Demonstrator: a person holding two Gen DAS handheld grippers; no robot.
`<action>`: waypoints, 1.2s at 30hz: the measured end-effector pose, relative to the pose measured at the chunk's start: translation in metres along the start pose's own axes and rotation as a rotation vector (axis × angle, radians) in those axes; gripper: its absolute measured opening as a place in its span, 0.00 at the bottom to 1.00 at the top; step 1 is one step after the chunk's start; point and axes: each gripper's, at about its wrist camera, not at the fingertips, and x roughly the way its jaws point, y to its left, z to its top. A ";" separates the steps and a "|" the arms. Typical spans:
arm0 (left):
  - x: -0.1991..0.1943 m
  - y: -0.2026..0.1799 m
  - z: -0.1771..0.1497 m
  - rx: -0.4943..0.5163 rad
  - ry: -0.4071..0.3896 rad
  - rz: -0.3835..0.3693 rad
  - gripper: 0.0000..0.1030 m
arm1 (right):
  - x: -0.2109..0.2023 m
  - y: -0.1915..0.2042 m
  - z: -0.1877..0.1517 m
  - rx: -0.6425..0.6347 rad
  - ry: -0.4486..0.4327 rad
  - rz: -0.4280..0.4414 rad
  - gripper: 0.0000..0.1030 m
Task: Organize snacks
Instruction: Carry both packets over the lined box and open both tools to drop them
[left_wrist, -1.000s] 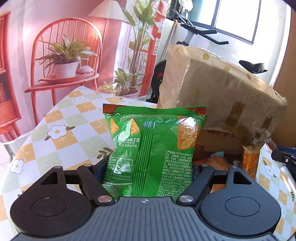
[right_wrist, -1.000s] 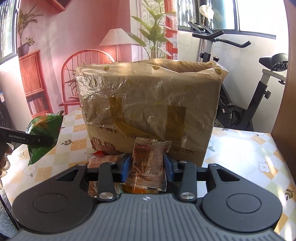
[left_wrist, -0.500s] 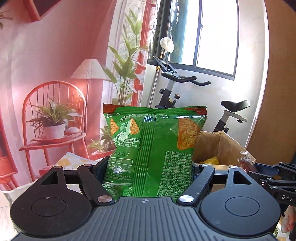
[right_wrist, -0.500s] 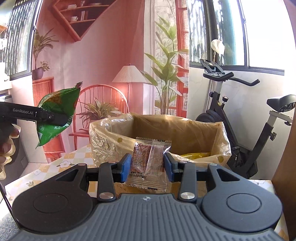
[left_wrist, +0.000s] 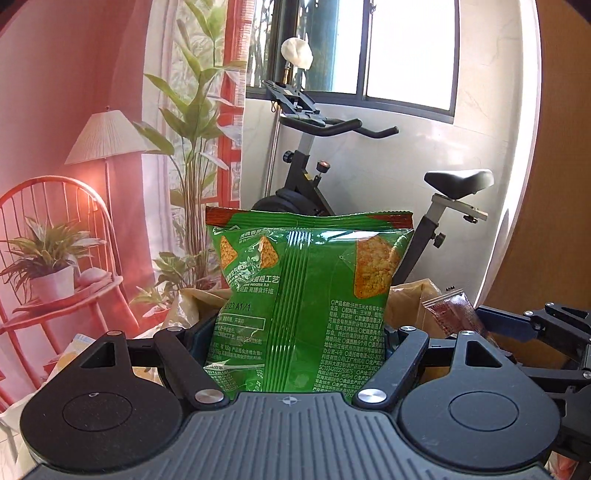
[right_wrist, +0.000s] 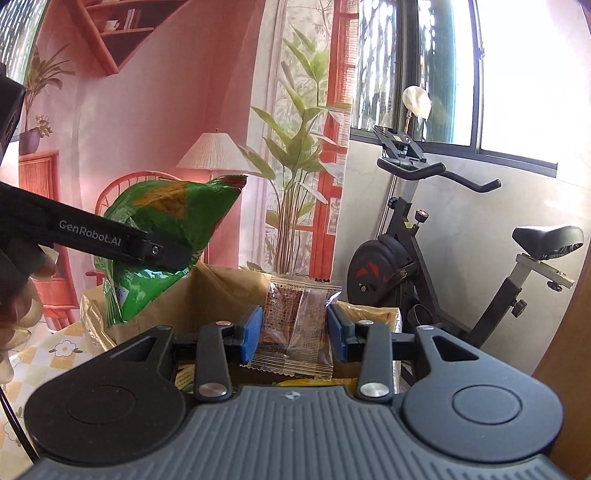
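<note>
- The left gripper (left_wrist: 295, 332) has its fingers (left_wrist: 201, 332) spread wide and clamped on either side of a green chip bag (left_wrist: 306, 295), which stands upright between them, raised above the box.
- The right gripper (right_wrist: 295, 328) has its blue fingers (right_wrist: 251, 332) set narrow, pinching a small clear snack packet (right_wrist: 295, 321) with dark red contents.
- Both snacks hang over an open cardboard box (right_wrist: 229, 291) lined with yellowish plastic; yellow packets lie inside it.
- The box sits on a counter (right_wrist: 62, 354) covered in a checked, flowered cloth.
- Behind stand an exercise bike (right_wrist: 424, 236), a leafy plant (right_wrist: 299, 147), a lamp (right_wrist: 214, 151) and a red chair (left_wrist: 55, 240).
</note>
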 end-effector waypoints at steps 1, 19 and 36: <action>0.010 -0.001 0.000 0.009 0.023 0.005 0.79 | 0.004 -0.002 -0.001 0.000 0.008 0.000 0.39; 0.026 0.025 -0.017 -0.005 0.077 0.028 0.91 | 0.038 -0.004 -0.012 0.055 0.106 0.036 0.40; -0.071 0.076 -0.045 -0.087 -0.030 0.151 0.87 | 0.003 0.007 -0.010 0.132 0.068 0.114 0.61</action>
